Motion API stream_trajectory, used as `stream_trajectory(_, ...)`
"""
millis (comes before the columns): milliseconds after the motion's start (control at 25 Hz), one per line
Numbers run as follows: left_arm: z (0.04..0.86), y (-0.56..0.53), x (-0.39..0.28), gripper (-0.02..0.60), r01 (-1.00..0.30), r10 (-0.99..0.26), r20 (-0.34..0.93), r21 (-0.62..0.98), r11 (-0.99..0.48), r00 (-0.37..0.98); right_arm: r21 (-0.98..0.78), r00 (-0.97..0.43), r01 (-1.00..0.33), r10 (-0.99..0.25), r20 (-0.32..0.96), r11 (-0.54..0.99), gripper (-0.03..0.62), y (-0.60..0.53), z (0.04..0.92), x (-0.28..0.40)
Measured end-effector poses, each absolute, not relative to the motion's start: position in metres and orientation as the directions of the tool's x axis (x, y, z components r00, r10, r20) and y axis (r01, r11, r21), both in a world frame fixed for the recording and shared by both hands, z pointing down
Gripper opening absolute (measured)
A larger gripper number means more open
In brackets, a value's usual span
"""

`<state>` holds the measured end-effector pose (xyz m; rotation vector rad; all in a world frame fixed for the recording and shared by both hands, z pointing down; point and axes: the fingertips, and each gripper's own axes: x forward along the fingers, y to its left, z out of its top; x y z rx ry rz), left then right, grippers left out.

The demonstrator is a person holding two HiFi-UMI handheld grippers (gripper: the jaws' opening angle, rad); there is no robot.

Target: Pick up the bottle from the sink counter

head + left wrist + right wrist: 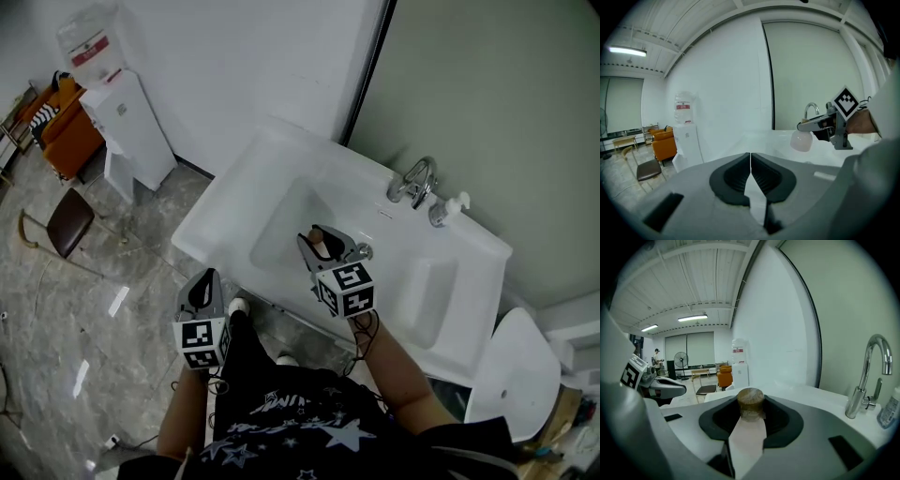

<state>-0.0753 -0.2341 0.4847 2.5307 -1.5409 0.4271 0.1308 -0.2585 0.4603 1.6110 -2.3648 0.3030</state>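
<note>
Holding the one bottle [750,403] clamped in its jaws, the right gripper [328,248] hangs over the sink [272,150] basin; left gripper [750,165] jaws closed, empty, off the tabletop's front; one faucet [415,180], one soap dispenser [448,208] behind.

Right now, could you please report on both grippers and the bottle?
Left gripper shut, empty. Right gripper shut on bottle, held over sink. Nothing in the way.
</note>
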Motion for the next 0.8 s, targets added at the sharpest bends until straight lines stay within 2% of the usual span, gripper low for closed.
stream_trajectory(320,0.487,-0.173,-0.070,0.023,-0.902,-0.853,0.351,-0.050,-0.429,0.387,-0.064,-0.375,-0.924,-0.856,0.356,0.378,0.140,-0.206,0.469,0.150)
stream_trajectory(800,0.496,-0.148,-0.061,0.023,-0.897,-0.840,0.389,-0.066,-0.436,0.380,-0.124,-0.371,-0.928,-0.849,0.376,0.351,0.140,-0.187,0.493,0.170)
